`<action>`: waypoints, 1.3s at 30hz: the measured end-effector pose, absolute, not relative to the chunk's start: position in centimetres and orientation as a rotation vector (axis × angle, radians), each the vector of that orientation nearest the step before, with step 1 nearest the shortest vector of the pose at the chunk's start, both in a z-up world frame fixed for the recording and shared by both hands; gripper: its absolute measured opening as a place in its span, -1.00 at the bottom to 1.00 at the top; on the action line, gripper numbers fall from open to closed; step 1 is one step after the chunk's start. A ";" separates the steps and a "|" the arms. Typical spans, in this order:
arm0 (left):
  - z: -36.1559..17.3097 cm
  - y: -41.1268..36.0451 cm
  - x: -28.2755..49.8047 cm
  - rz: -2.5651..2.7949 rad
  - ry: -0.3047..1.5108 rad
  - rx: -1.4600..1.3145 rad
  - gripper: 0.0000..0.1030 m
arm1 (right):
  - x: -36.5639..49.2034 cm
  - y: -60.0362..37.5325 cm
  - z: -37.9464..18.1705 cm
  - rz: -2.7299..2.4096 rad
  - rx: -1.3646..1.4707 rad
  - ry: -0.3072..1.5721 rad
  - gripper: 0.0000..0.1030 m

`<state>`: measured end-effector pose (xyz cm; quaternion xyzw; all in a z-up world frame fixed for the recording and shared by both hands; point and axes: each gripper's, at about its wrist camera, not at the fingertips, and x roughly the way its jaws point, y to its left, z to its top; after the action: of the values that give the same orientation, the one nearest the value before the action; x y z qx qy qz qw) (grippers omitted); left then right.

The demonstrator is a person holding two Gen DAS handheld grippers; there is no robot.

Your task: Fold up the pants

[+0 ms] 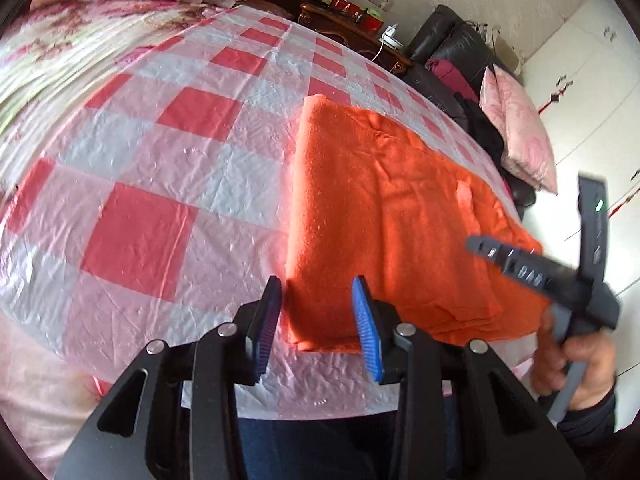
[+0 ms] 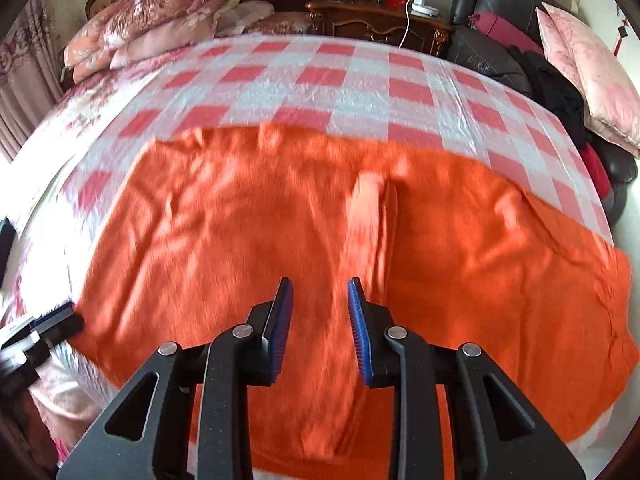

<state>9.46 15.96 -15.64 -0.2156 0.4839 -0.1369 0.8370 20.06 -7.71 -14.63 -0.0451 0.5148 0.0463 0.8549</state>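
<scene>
Orange pants lie folded flat on a bed covered by a red-and-white checked plastic sheet. My left gripper is open and empty, hovering over the near left corner of the pants. The right gripper's body shows at the right of the left wrist view, held in a hand over the pants' right edge. In the right wrist view the pants fill the middle, with a pale label on them. My right gripper is open and empty just above the pants. The left gripper shows blurred at their left edge.
Floral quilts and pillows are piled at the bed's head. A dark wooden nightstand with small items stands behind. A black leather sofa with a pink pillow and dark clothes sits along the bed's right side.
</scene>
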 end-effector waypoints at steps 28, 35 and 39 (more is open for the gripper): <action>-17.6 18.0 9.0 -0.361 1.039 -0.919 -0.30 | 18.5 -8.3 -15.9 0.060 -0.158 1.078 -0.30; -17.1 16.2 9.9 -0.317 1.072 -0.840 -0.54 | 18.4 -8.3 -16.0 0.051 -0.169 1.076 -0.20; -16.6 16.0 9.5 -0.292 1.047 -0.793 -0.75 | 19.0 -8.6 -15.7 0.034 -0.188 1.104 0.07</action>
<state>9.49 16.01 -16.60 -0.3672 0.4849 -0.1351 0.7821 19.03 -8.63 -15.75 -0.0893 0.5236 0.0161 0.8471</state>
